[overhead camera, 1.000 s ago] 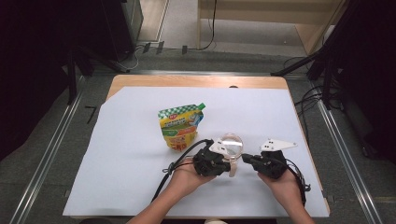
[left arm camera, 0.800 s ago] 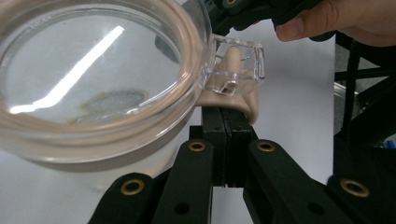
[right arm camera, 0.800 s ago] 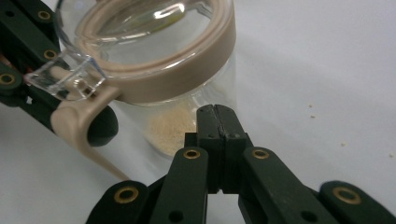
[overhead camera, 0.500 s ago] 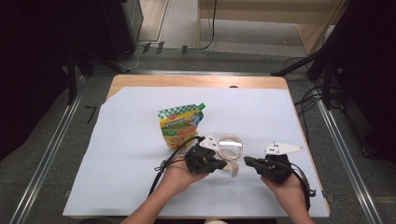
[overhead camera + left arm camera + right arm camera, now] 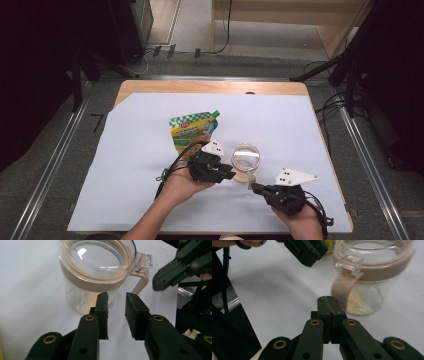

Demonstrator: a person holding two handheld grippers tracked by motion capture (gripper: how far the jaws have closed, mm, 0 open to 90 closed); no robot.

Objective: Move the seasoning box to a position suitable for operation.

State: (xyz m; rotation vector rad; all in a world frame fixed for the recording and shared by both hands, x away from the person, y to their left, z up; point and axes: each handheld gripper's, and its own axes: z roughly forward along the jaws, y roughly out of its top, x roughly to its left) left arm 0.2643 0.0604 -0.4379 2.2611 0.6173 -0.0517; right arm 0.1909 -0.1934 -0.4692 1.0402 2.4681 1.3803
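Lidded glass jar (image 5: pixel 245 159) with pale crumbs (image 5: pixel 356 305) at its bottom

A lab recording bay: a paper-covered bench (image 5: pixel 280 115), floor rails (image 5: pixel 47 170), black stands (image 5: pixel 350 60), trailing cables (image 5: pixel 325 107).

Left gripper (image 5: pixel 116 312) facing a lidded glass jar (image 5: pixel 96 275) on a white table sheet (image 5: pixel 27 290).

Jaws parted with nothing between them, having just been opening; pads just short of the jar's lower wall. Jar: clear lid, beige collar, beige handle (image 5: pixel 140 282) on its right side, pale grains at its base. Right of the handle, the other gripper (image 5: pixel 182 267), dark and blurred.
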